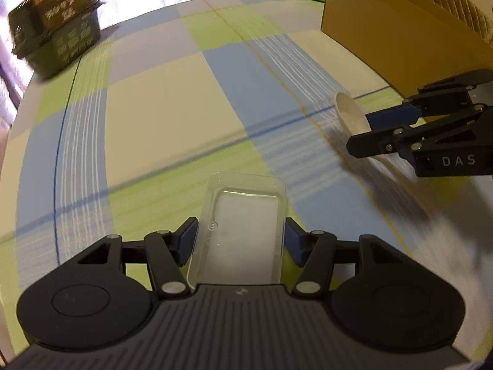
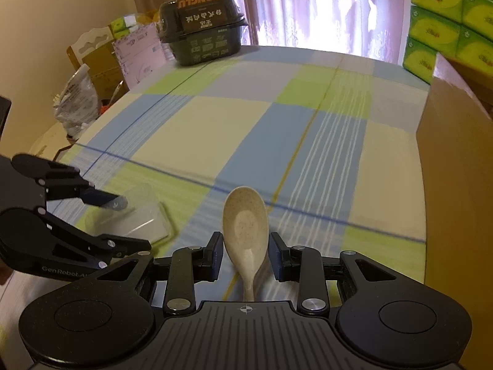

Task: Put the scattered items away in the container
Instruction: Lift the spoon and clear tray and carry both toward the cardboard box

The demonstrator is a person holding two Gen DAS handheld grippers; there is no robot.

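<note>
A clear plastic tray sits between the blue pads of my left gripper, which is shut on it just above the checked tablecloth. A cream speckled spoon lies bowl forward in my right gripper, whose pads close on the sides of the bowl. In the left wrist view the right gripper holds the spoon above its shadow, close to the open cardboard box. The right wrist view shows the left gripper with the tray at lower left and the cardboard box at right.
A dark food container with orange lettering stands at the table's far left corner. Green tissue packs are stacked behind the cardboard box. Bags and cartons crowd the space beyond the table's left edge.
</note>
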